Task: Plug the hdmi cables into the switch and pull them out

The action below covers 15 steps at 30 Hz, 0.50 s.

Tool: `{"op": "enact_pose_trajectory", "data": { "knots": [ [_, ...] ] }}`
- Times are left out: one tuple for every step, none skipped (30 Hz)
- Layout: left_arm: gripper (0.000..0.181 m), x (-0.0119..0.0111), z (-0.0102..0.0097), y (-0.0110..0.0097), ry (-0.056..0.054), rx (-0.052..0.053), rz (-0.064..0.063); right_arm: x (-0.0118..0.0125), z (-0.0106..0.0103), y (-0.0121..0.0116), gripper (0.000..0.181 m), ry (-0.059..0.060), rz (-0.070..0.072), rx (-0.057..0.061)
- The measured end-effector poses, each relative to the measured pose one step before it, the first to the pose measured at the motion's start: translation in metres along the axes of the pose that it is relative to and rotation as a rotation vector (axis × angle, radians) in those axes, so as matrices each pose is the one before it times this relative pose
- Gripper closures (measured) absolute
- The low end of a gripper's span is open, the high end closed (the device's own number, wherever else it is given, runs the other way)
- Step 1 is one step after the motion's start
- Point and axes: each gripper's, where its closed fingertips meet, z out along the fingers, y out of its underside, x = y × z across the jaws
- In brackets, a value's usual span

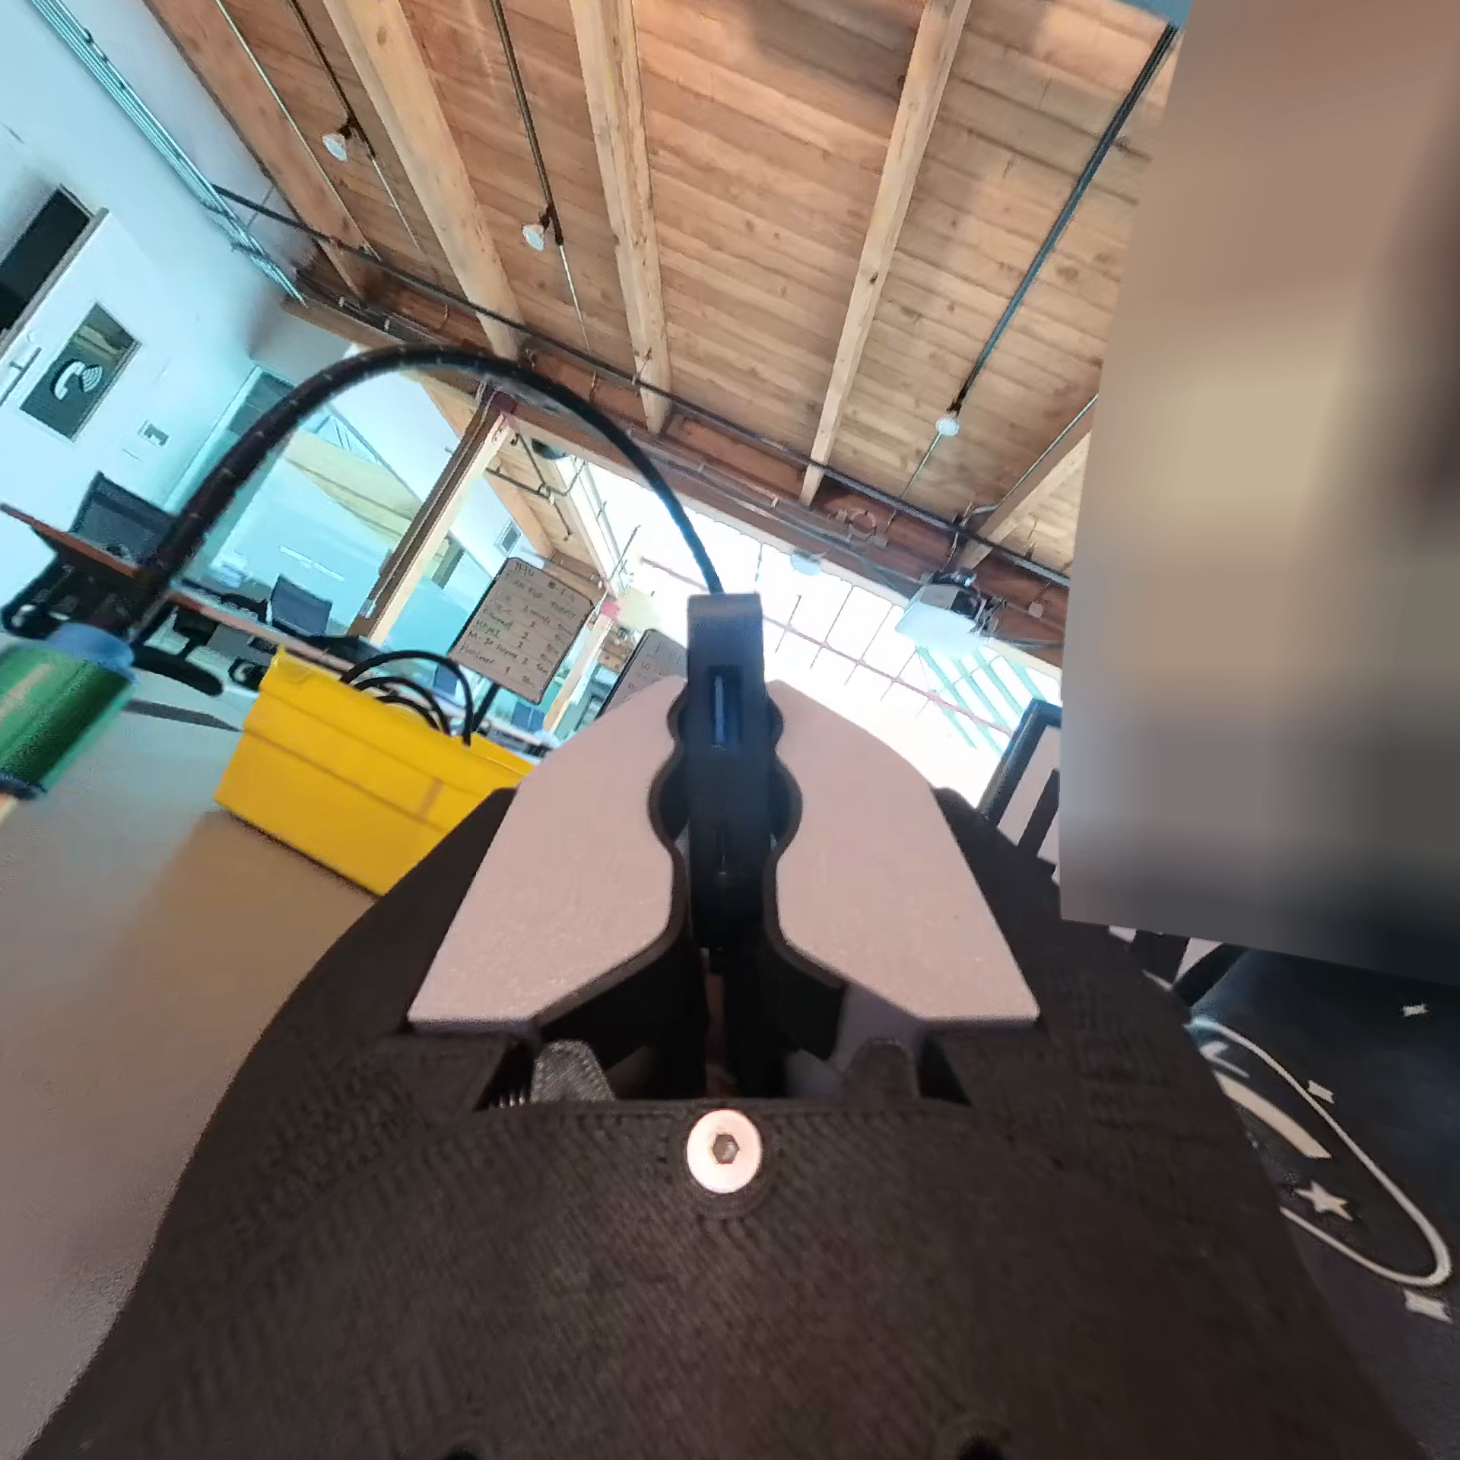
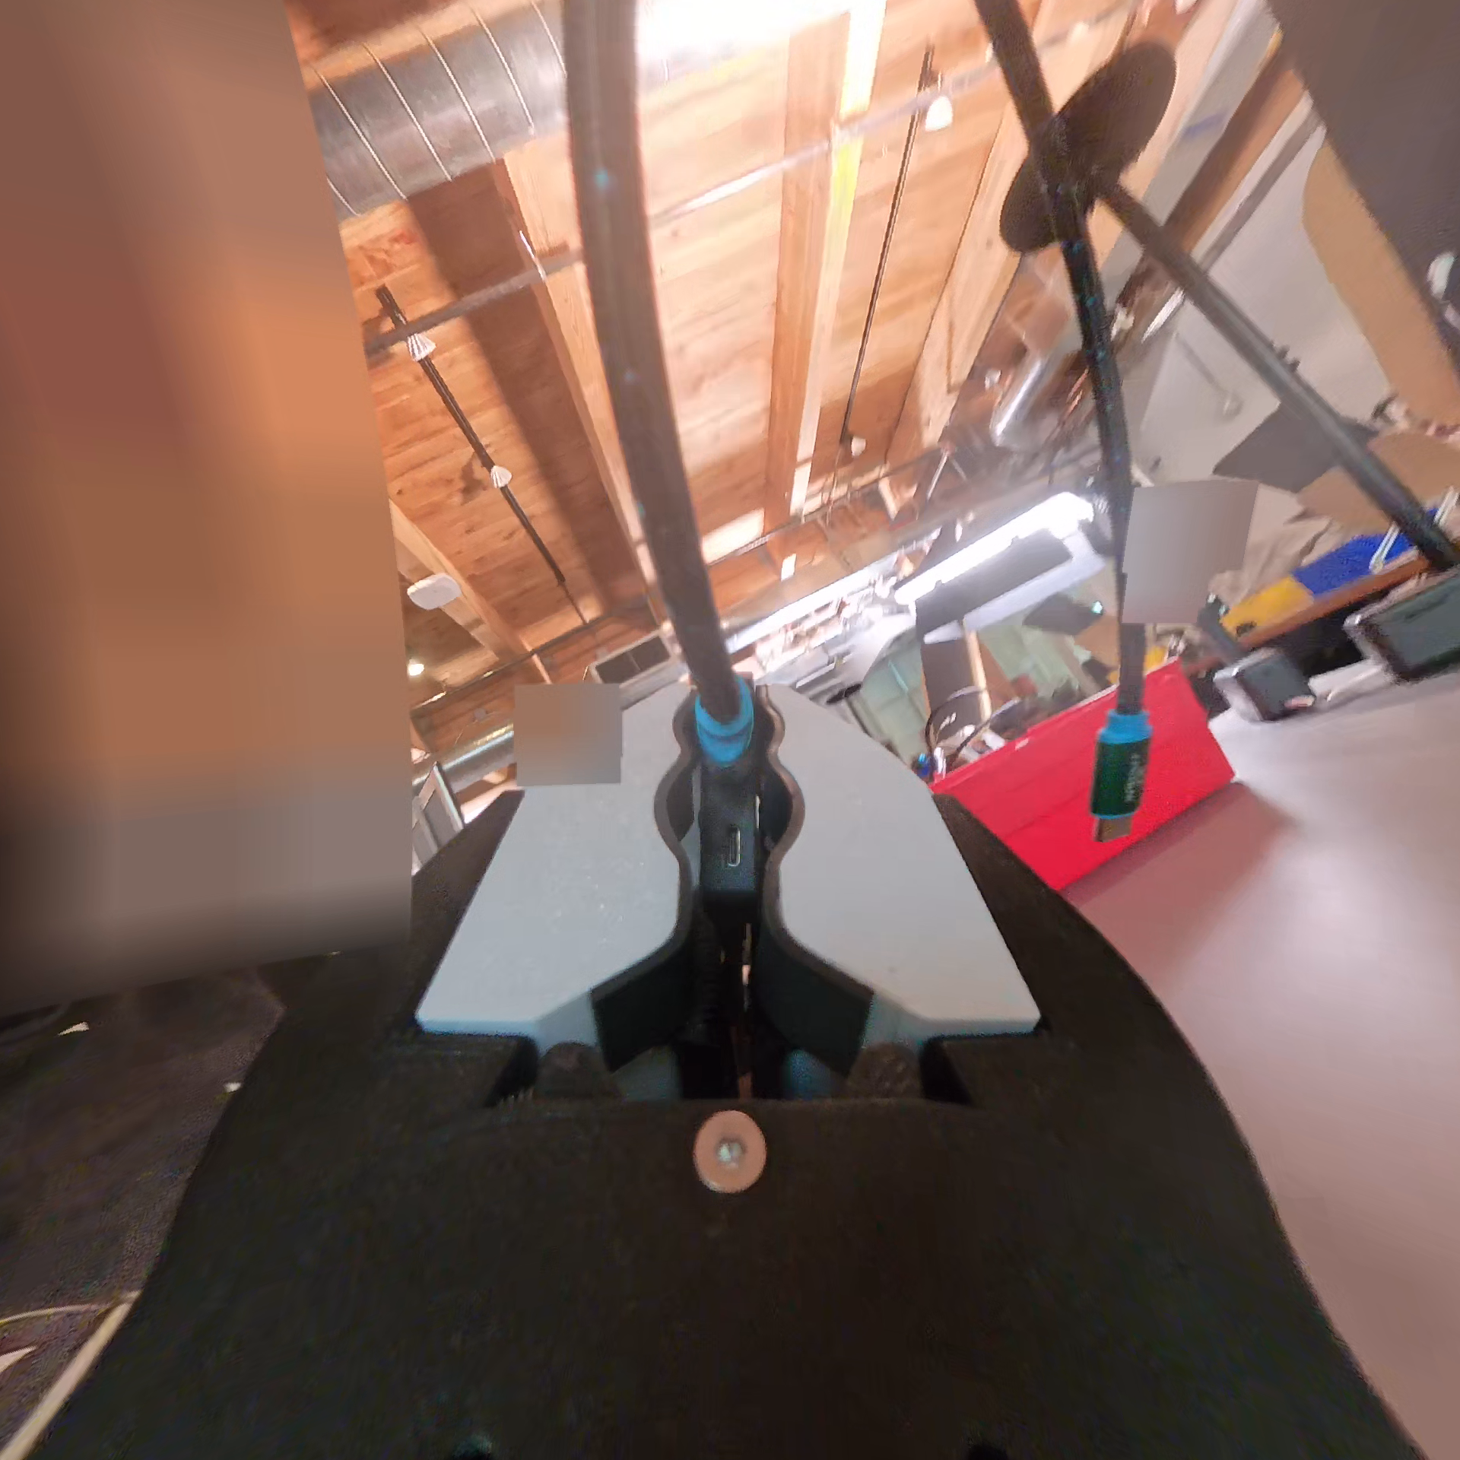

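Fingers (image 1: 585, 853) of the left gripper (image 1: 725, 790), pale grey with wavy inner edges, are clenched on a slim black switch body (image 1: 723, 711) at the centre of the left wrist view; its slot faces the camera. From its top a black braided cable (image 1: 332, 387) arches to the upper left and drops toward the worktop (image 1: 118, 948). At centre left a yellow plastic bin (image 1: 355, 766) sits on that worktop, with a green bottle (image 1: 47, 711) at the left edge.

Centred in the right wrist view, the right gripper (image 2: 727, 798) is clamped on a black connector block (image 2: 731, 837) with a blue strain-relief collar (image 2: 719, 731); its thick black cable (image 2: 632, 355) rises to the top edge. At right, a loose hdmi plug with green metal shell (image 2: 1118, 778) dangles from its own braided cable (image 2: 1098, 355), in front of a red box (image 2: 1043, 806).
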Motion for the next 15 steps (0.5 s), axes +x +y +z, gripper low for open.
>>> {"op": "enact_pose_trajectory", "data": {
  "knots": [
    [0.169,0.00075,0.00015,-0.00052,0.0043,0.0175,-0.0084,-0.00060,0.00016,-0.00048,0.169,0.0063,-0.0217,0.0272],
    [0.169,0.00004,0.00032,-0.00063,0.0003,0.0120,-0.0054,-0.00033,0.00060,-0.00045,0.168,0.0052,-0.0249,0.0172],
    [0.169,-0.00022,0.00036,-0.00118,-0.0012,0.0083,-0.0031,0.00008,0.00109,-0.00026,0.169,0.0013,-0.0153,0.0041],
    [0.169,-0.00137,0.00020,-0.00116,-0.0066,0.0046,-0.0046,0.00172,0.00102,-0.00024,0.169,0.0023,0.0015,0.0052],
    [0.169,-0.00282,-0.00005,-0.00087,-0.0125,0.0035,-0.0106,0.00335,0.00062,0.00026,0.169,0.0084,0.0254,0.0035],
    [0.169,-0.00381,-0.00044,-0.00071,-0.0166,0.0025,-0.0146,0.00418,0.00035,0.00071,0.169,0.0157,0.0272,-0.0006],
    [0.169,-0.00379,-0.00080,-0.00061,-0.0157,0.0017,-0.0118,0.00375,0.00034,0.00094,0.169,0.0169,0.0146,-0.0039],
    [0.169,-0.00207,-0.00066,-0.00061,-0.0088,0.0014,-0.0062,0.00159,0.00035,0.00073,0.168,0.0072,0.0088,-0.0028],
    [0.169,-0.00011,-0.00047,-0.00026,-0.0002,0.0005,0.0009,-0.00045,0.00008,0.00054,0.169,-0.0022,0.0045,-0.0003],
    [0.169,0.00111,-0.00035,-0.00028,0.0038,0.0007,0.0087,-0.00118,0.00012,0.00041,0.169,-0.0056,-0.0014,0.0003],
    [0.169,0.00156,-0.00045,-0.00073,0.0062,0.0034,0.0105,-0.00170,0.00040,0.00060,0.168,-0.0070,-0.0046,0.0010],
    [0.169,0.00139,-0.00055,-0.00142,0.0064,0.0080,0.0086,-0.00154,0.00046,0.00091,0.168,-0.0052,-0.0077,0.0018],
    [0.168,0.00076,-0.00068,-0.00271,0.0028,0.0153,0.0055,-0.00063,0.00059,0.00124,0.169,0.0005,-0.0083,-0.0005],
    [0.169,-0.00005,-0.00095,-0.00364,-0.0013,0.0217,0.0014,-0.00005,0.00065,0.00101,0.170,0.0048,-0.0012,0.0036],
    [0.169,-0.00036,-0.00090,-0.00344,-0.0014,0.0201,-0.0056,-0.00006,0.00076,0.00057,0.170,0.0056,0.0069,0.0077]
  ]
}}
